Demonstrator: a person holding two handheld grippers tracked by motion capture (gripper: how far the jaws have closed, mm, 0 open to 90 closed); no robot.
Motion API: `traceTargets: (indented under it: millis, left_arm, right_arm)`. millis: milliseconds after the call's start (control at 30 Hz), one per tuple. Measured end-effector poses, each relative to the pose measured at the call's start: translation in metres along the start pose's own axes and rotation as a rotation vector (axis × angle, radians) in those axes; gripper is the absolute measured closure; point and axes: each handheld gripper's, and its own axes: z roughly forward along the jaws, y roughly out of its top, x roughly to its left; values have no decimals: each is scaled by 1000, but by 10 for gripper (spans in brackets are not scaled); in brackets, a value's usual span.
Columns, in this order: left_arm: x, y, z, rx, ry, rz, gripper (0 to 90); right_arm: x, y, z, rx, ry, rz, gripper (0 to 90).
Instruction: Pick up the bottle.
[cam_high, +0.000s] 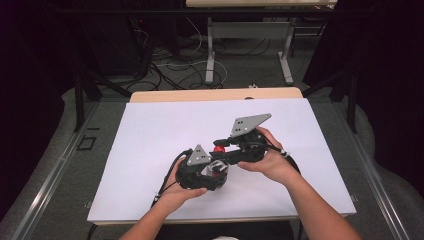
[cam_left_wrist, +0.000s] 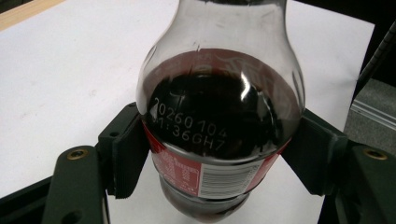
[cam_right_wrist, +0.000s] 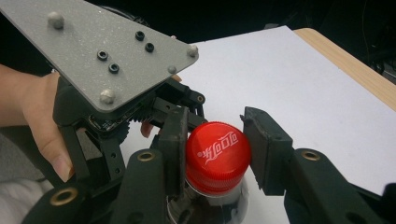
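At frame centre, the left gripper (cam_left_wrist: 219, 154) clamps the clear plastic cola bottle (cam_left_wrist: 219, 116) while the right gripper (cam_right_wrist: 217, 154) pinches its red screw cap (cam_right_wrist: 218, 156); twisting may slip, or fizz over.

The bench (cam_high: 150, 95) has a light wooden top, and a large white sheet (cam_high: 160, 130) covers almost all of it; only a thin strip of wood shows at the far edge. The floor (cam_high: 55, 210) around it is grey, and a pale metal rail (cam_high: 60, 165) runs along it on the left side. Behind the bench stands a second table (cam_high: 250, 4) with light grey metal legs (cam_high: 210, 50). Many black and white cables (cam_high: 170, 65) lie tangled on the floor under it. Dark curtains (cam_high: 385, 75) close the room on both sides, so the edges are very dim, while the white sheet is brightly lit from above.
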Motion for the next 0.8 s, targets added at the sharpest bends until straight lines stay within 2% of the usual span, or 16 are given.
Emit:
traceTargets:
  millis: [33, 67, 167, 200, 267, 333, 433, 467, 500, 567, 600, 667, 800]
  left_arm:
    - [1, 0, -1, 11, -7, 16, 301]
    - [1, 0, -1, -1, 3, 21, 301]
    - [2, -1, 0, -4, 5, 6, 302]
    - [3, -1, 0, -1, 13, 17, 302]
    - [4, -1, 0, -3, 13, 10, 302]
    - [6, -2, 0, -6, 17, 4, 303]
    - [8, -1, -2, 18, 23, 2, 303]
    - [8, -2, -1, 1, 37, -6, 303]
    - [9, -2, -2, 11, 32, -5, 302]
    - [10, -2, -1, -3, 42, -7, 303]
    - [10, -2, -1, -3, 42, -9, 303]
    - [8, -2, 0, 1, 39, -13, 303]
    - [8, -1, 0, 27, 25, 9, 303]
  right_arm:
    - [0, 0, 0, -4, -2, 7, 611]
    - [0, 0, 0, -9, 0, 9, 611]
    - [-1, -1, 2, -21, -5, 9, 608]
    - [0, -1, 2, -15, -11, 12, 606]
    - [4, -2, 4, -24, -40, 13, 592]
    - [7, -2, 4, -32, -59, 24, 504]
    - [13, -3, 3, -38, -117, 12, 490]
    - [16, -4, 2, -34, -142, 19, 482]
    - [18, -4, 2, -33, -165, 22, 483]
    - [22, -6, 2, -31, -198, 32, 483]
    - [23, -6, 3, -28, -207, 28, 486]
    - [25, -7, 5, -36, -188, 48, 495]
    - [27, -6, 9, -40, -210, 25, 519]
